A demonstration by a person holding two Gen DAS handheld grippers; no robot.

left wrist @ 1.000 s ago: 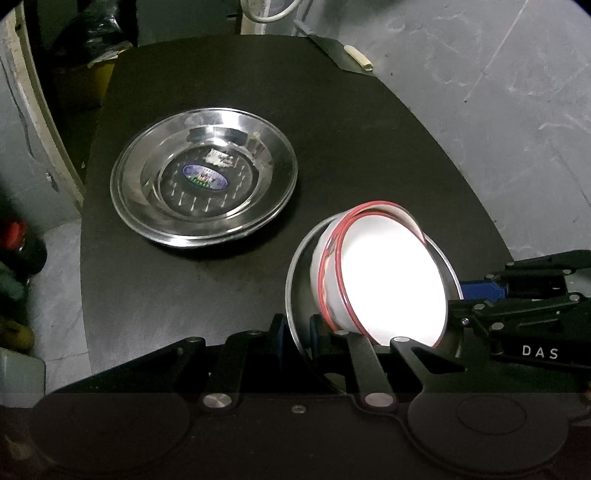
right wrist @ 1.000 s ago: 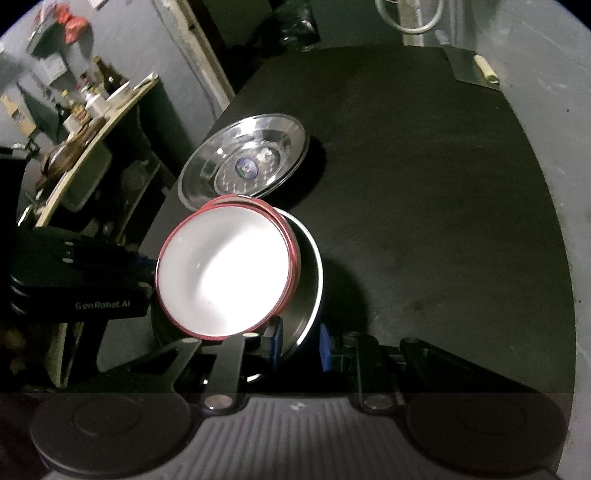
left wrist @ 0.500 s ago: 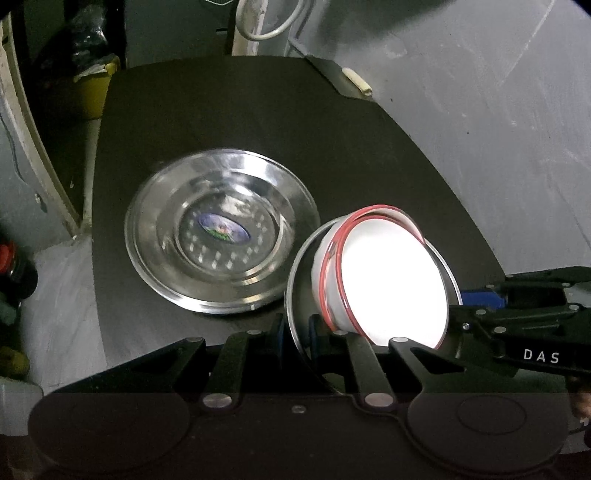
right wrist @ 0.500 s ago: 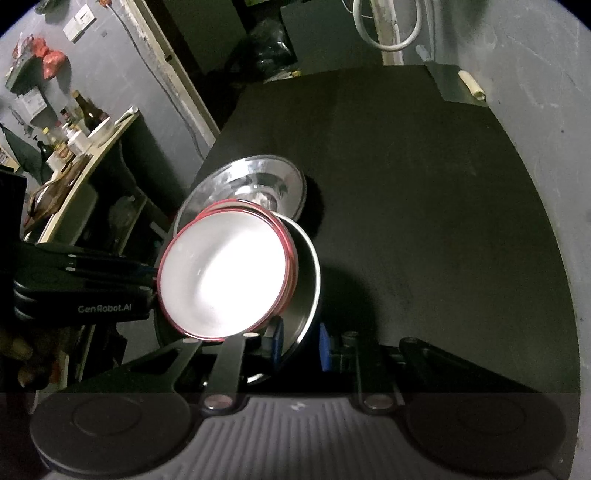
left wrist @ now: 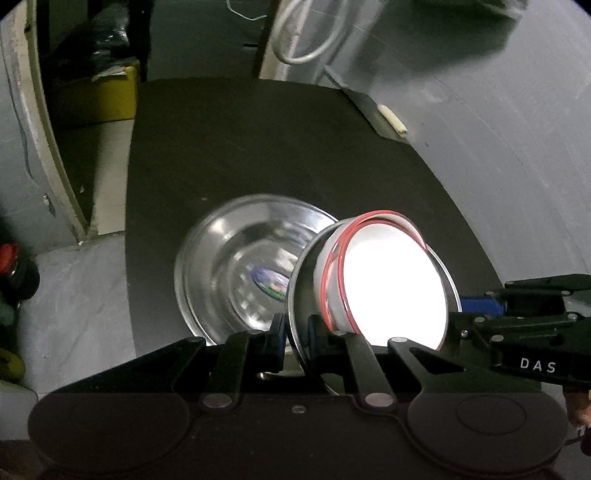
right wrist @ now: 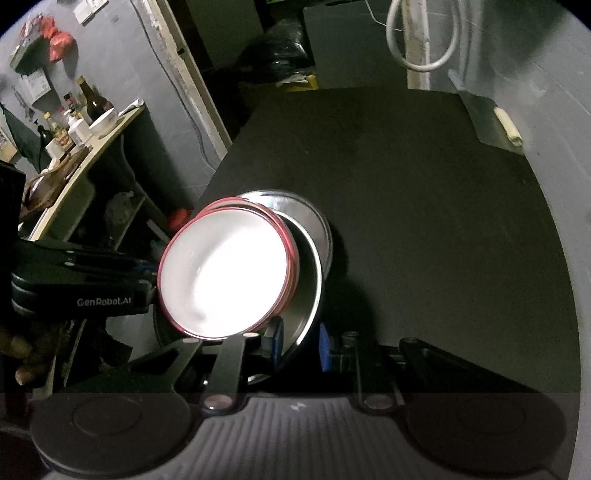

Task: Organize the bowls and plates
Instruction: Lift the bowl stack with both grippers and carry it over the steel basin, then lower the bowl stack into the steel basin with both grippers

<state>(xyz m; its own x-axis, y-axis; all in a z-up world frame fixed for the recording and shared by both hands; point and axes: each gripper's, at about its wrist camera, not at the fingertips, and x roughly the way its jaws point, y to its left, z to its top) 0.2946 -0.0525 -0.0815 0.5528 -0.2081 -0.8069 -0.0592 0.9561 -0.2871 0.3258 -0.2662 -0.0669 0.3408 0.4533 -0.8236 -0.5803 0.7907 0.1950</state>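
Observation:
I hold a steel plate [left wrist: 297, 295] that carries stacked white bowls with red rims [left wrist: 391, 284], lifted and tilted above the black table [left wrist: 295, 147]. My left gripper [left wrist: 296, 339] is shut on the plate's near rim. My right gripper [right wrist: 297, 341] is shut on the opposite rim of the same plate [right wrist: 312, 280]; the bowls [right wrist: 225, 273] sit to its left. A second steel plate [left wrist: 236, 266] with a sticker lies on the table, partly under the held stack; only its edge [right wrist: 306, 210] shows in the right wrist view.
A small cream object [left wrist: 391, 119] lies at the table's far right corner. A white cable loop [left wrist: 310, 33] hangs on the back wall. A shelf with bottles and dishes [right wrist: 70, 125] stands to the left. The floor [left wrist: 74, 302] is off the table's left edge.
The held plate with bowls has moved over toward the lying steel plate and now overlaps its right side. Both grippers have kept their hold.

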